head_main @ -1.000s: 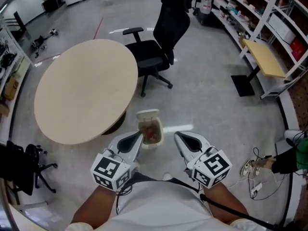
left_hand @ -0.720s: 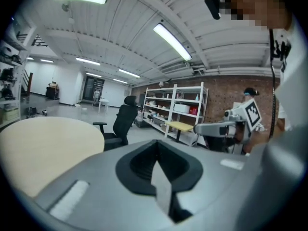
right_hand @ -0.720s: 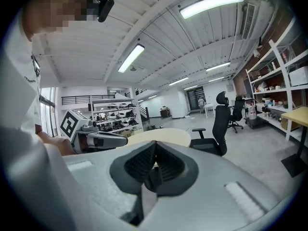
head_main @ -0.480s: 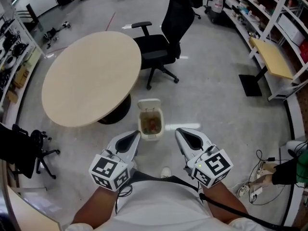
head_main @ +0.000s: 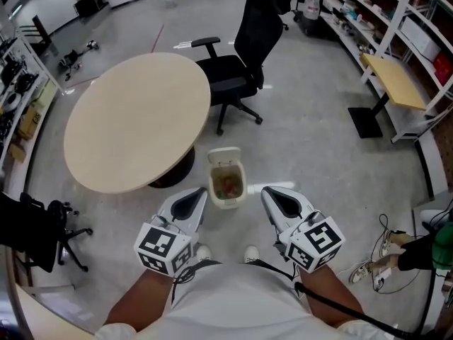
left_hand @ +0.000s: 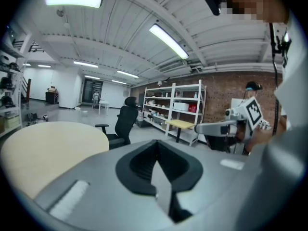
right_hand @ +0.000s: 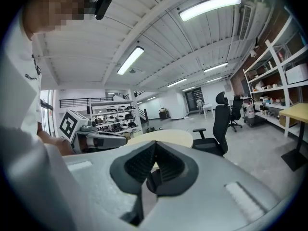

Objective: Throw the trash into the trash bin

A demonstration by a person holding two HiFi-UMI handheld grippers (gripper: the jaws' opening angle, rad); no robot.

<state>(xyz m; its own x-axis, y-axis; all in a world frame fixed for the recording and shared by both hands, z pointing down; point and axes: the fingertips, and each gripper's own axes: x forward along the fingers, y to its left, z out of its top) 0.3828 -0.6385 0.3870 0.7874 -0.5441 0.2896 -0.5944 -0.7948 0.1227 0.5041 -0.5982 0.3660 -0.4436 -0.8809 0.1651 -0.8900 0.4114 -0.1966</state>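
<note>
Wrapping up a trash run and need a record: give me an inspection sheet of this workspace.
Surface: round table, top bare; grey floor.
Job's things: white trash bin on the floor beside the table, lid up, trash inside.
Clutter: nothing seen on the table.
Grippers: left gripper and right gripper both shut and empty, held on either side of the bin.
Cables: loose cables on the floor at right.
Surroundings: black office chair behind the table; shelving and a small desk at right.
</note>
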